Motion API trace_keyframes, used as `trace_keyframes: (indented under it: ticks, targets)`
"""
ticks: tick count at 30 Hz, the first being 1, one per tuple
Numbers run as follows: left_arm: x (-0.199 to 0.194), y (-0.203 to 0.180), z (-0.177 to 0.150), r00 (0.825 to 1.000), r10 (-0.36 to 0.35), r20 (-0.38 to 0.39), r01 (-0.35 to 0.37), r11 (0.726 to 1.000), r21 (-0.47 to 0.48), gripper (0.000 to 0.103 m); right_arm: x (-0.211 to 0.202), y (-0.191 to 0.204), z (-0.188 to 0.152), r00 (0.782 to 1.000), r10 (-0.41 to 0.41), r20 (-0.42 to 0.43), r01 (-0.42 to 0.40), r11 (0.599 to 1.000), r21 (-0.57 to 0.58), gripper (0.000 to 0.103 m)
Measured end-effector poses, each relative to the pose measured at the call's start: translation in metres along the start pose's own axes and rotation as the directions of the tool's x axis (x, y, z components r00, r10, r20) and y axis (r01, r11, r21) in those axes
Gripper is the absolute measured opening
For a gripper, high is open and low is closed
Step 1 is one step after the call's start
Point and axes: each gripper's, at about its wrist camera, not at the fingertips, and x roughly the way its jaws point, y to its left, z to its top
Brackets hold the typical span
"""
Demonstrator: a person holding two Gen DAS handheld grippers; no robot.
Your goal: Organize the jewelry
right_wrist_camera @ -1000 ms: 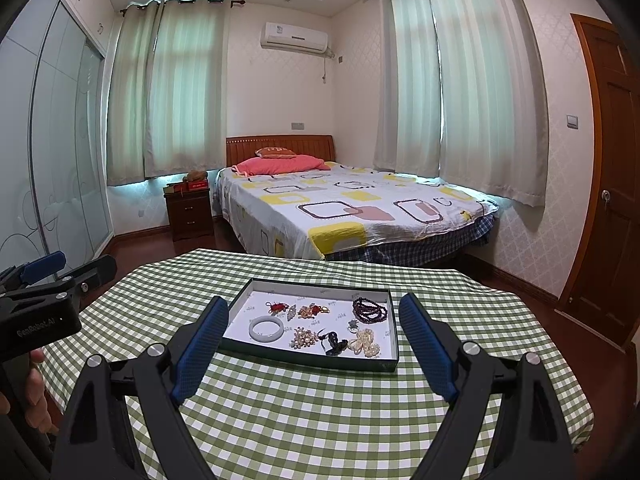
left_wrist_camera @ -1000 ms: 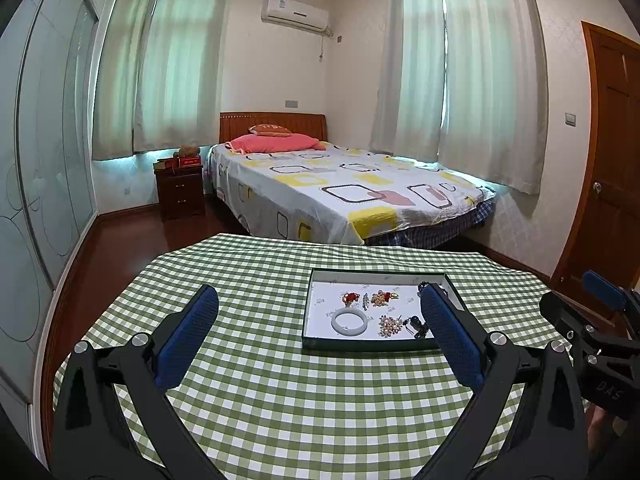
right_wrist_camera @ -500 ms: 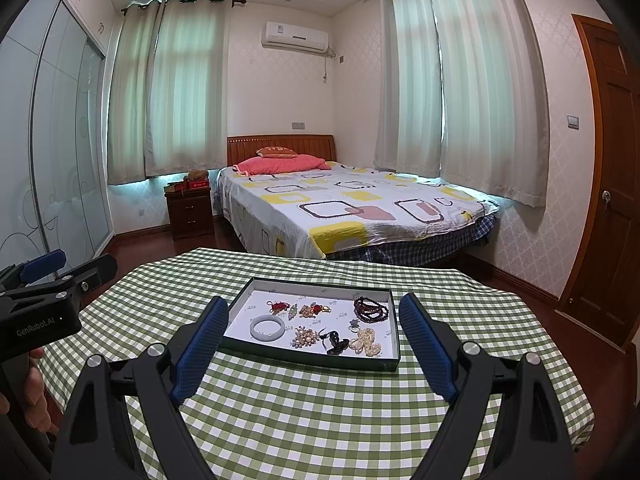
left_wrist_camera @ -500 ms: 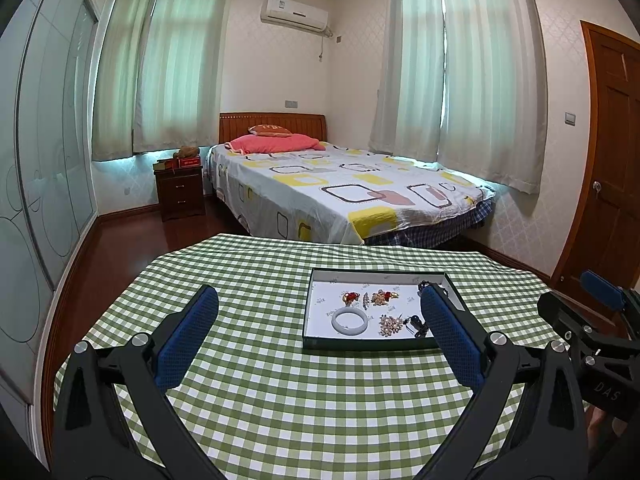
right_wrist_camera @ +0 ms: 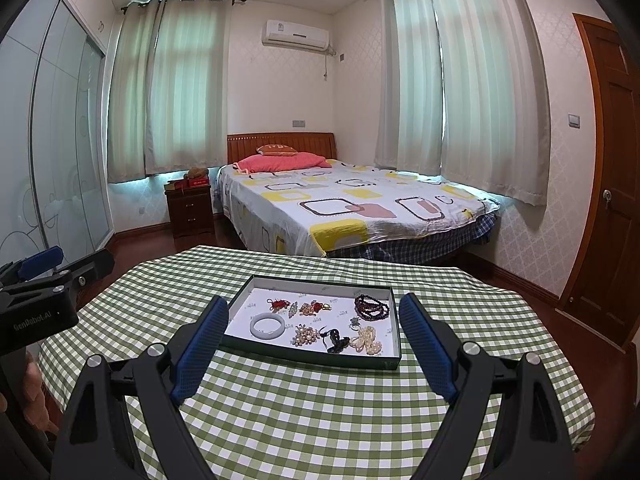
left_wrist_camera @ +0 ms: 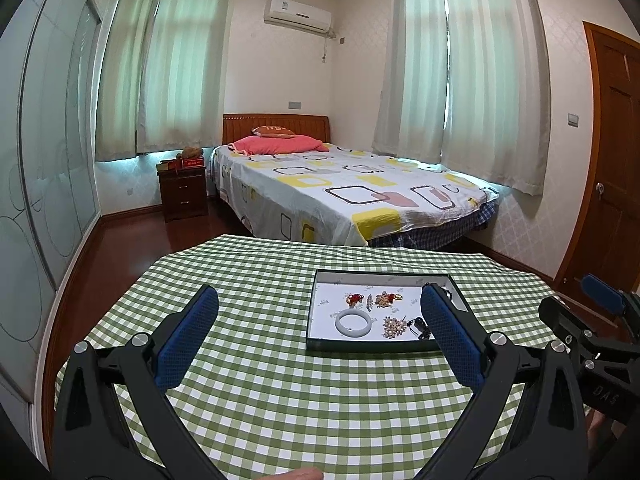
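A shallow dark-rimmed tray [right_wrist_camera: 316, 356] with a white floor lies on the green checked tablecloth [right_wrist_camera: 320, 420]. In it are a pale bangle [right_wrist_camera: 267, 325], a dark red bead string [right_wrist_camera: 371, 306], a pearl cluster [right_wrist_camera: 367, 341], a black piece [right_wrist_camera: 334, 340] and small red and gold charms [right_wrist_camera: 296, 307]. My right gripper [right_wrist_camera: 314, 312] hovers just short of the tray, open, nothing between its blue pads. My left gripper [left_wrist_camera: 318, 300] hangs open to the tray's left, over the cloth; its right pad hides the tray's right end. The tray [left_wrist_camera: 368, 346] and bangle [left_wrist_camera: 354, 323] show there too.
A bed [right_wrist_camera: 340, 204] with a patterned sheet stands beyond the table, a dark nightstand [right_wrist_camera: 190, 210] to its left. A wooden door [right_wrist_camera: 612, 184] is at the right, sliding wardrobe panels [right_wrist_camera: 60, 160] at the left. The table's far edge drops to a red-brown floor.
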Motion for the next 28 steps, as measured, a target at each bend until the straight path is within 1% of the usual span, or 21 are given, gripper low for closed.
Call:
trace_keyframes:
  ticks: [6, 12, 16, 22, 24, 28]
  targets:
    - [0.002, -0.001, -0.001, 1.0, -0.001, 0.003, 0.001, 1.0, 0.01, 0.099, 0.003, 0.001, -0.003, 1.0, -0.001, -0.009, 0.001, 1.0, -0.001, 0.084]
    - [0.008, 0.003, -0.004, 1.0, -0.005, -0.015, 0.005, 1.0, -0.014, 0.099, 0.006, 0.002, -0.006, 1.0, 0.0, -0.016, -0.001, 1.0, -0.003, 0.084]
    - [0.009, 0.004, -0.006, 1.0, -0.013, -0.013, 0.013, 1.0, -0.014, 0.099, 0.006, 0.001, -0.006, 1.0, 0.0, -0.018, 0.0, 1.0, -0.002, 0.084]
    - [0.018, 0.001, -0.013, 1.0, -0.006, -0.022, 0.006, 1.0, 0.022, 0.099, 0.009, 0.003, -0.011, 1.0, 0.001, -0.029, -0.001, 1.0, -0.005, 0.084]
    - [0.025, 0.002, -0.017, 0.999, 0.005, -0.036, -0.004, 1.0, 0.026, 0.099, 0.011, 0.002, -0.013, 0.999, -0.001, -0.032, 0.0, 1.0, -0.002, 0.084]
    - [0.047, 0.007, -0.031, 0.995, -0.005, -0.1, 0.006, 1.0, 0.012, 0.099, 0.021, -0.005, -0.018, 0.999, -0.009, -0.042, 0.01, 1.0, 0.009, 0.084]
